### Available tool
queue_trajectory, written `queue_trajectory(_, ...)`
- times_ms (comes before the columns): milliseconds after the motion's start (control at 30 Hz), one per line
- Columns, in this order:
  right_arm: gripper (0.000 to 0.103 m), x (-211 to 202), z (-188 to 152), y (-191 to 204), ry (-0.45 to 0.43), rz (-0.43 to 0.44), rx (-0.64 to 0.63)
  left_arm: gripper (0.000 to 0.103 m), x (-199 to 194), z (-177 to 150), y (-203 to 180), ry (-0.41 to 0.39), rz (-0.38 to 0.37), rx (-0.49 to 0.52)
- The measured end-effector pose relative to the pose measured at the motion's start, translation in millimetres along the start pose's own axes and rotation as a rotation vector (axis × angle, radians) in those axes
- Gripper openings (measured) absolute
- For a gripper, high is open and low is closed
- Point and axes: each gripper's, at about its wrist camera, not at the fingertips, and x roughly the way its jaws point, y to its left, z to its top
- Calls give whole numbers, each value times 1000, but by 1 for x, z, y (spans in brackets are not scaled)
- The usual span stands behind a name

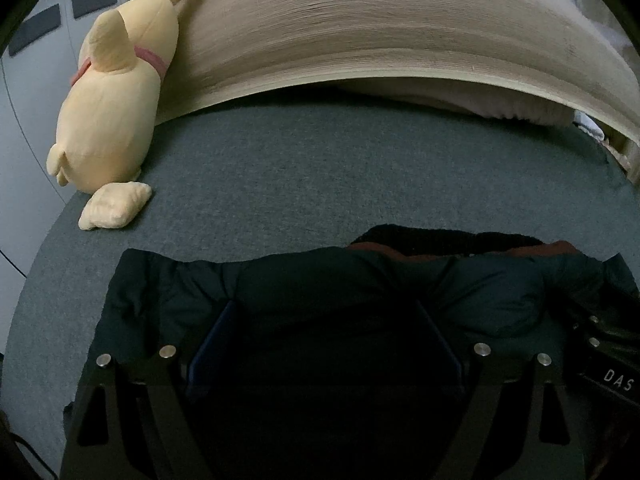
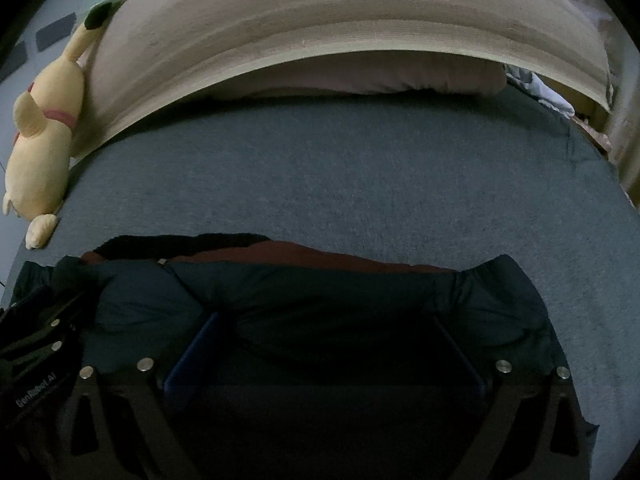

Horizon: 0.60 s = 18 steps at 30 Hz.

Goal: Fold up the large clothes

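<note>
A dark teal padded jacket (image 1: 320,280) with a rust-red lining (image 2: 304,254) and a black collar lies on the grey bed (image 1: 320,168); it also shows in the right wrist view (image 2: 320,292). My left gripper (image 1: 324,320) is open, its fingers spread wide over the jacket's left part. My right gripper (image 2: 324,332) is open too, its fingers spread over the jacket's right part. The right gripper's body shows at the right edge of the left wrist view (image 1: 608,360), and the left gripper's body at the left edge of the right wrist view (image 2: 36,360). The fingertips are lost in dark fabric.
A yellow plush toy (image 1: 116,104) leans on the wooden headboard (image 1: 380,28) at the bed's far left corner; it also shows in the right wrist view (image 2: 44,144). A pinkish pillow (image 2: 360,76) lies under the headboard. Bare grey sheet lies beyond the jacket.
</note>
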Motion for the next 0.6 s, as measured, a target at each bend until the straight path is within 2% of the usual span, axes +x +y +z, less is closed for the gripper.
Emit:
queue_trajectory(100, 103, -2, 3, 1, 11, 3, -1, 89, -3, 1, 1, 1, -5, -1)
queue_trajectory(167, 102, -13, 5, -3, 4, 7, 8, 89, -17, 2, 9, -11, -42, -14)
queue_trajectory(233, 102, -38, 5, -4, -46, -8, 5, 89, -36, 1, 20, -31, -59, -23)
queue_trajectory(300, 103, -78, -3, -11, -132, 10, 18, 89, -65, -8, 36, -71, -88, -47)
queue_trajectory(400, 103, -114, -30, -13, -119, 106, 29, 89, -105, -39, 58, -93, -142, -101)
queue_trajectory(533, 103, -140, -90, -1, -103, 125, -13, 89, -135, -90, 63, -95, -149, -75)
queue_trajectory(600, 103, -150, -119, 4, -113, 111, -22, 89, -146, -117, 63, -113, -122, -59)
